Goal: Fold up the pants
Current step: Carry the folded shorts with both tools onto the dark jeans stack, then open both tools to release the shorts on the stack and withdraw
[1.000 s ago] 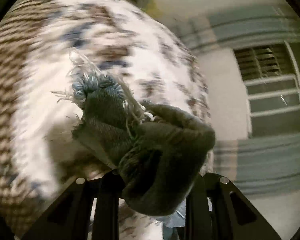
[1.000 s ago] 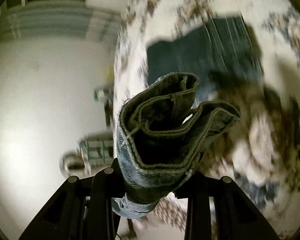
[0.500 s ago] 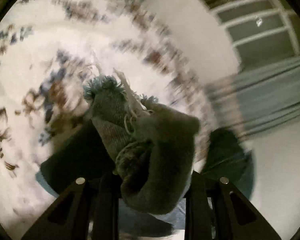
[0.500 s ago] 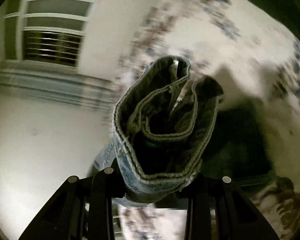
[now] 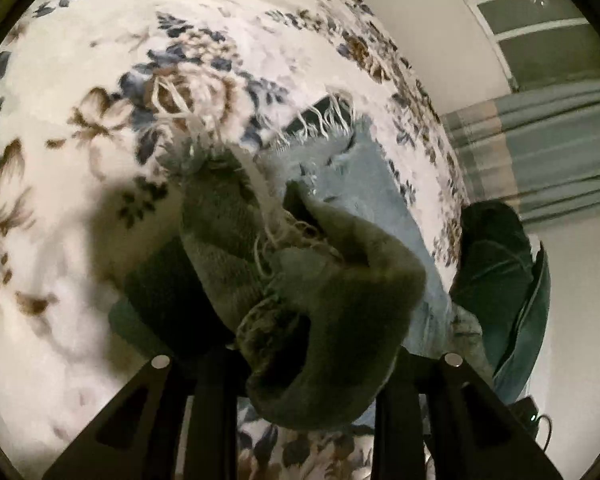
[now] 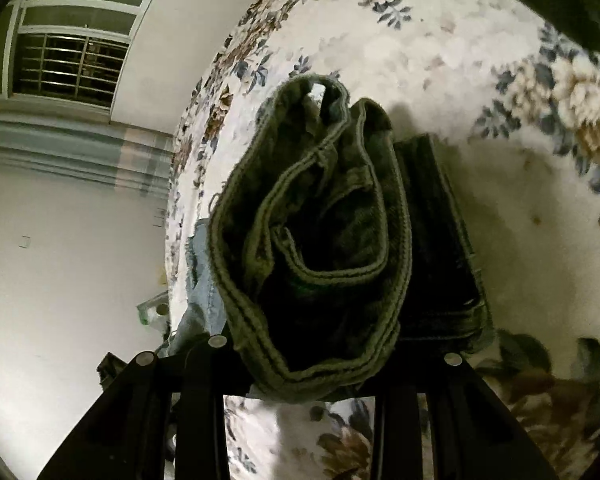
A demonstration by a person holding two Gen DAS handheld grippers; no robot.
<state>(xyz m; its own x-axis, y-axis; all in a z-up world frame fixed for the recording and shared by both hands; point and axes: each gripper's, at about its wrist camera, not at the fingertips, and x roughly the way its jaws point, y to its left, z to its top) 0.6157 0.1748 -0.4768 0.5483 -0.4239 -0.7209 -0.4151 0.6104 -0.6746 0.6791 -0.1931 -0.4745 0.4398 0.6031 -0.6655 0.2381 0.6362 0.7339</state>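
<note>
The pants are blue jeans on a floral bedspread [image 5: 80, 60]. My left gripper [image 5: 304, 364] is shut on a bunched, frayed leg end [image 5: 300, 264], with white fringe threads hanging off it. A lighter frayed part of the jeans [image 5: 360, 176] lies flat on the bed beyond. My right gripper [image 6: 300, 356] is shut on a bunched hemmed part of the jeans [image 6: 312, 232] with stitched seams. A dark folded layer of the jeans [image 6: 440, 240] lies flat on the bed [image 6: 440, 60] just right of it.
A dark green object [image 5: 500, 280] sits off the bed's right edge in the left wrist view. A barred window [image 6: 72, 64], curtain [image 5: 540, 152] and white wall [image 6: 60, 260] lie past the bed edge. A small green-white item [image 6: 152, 312] stands on the floor.
Both grippers have swung round and come down toward the bedspread with the jeans still held. The flat part of the jeans on the bed has come into view.
</note>
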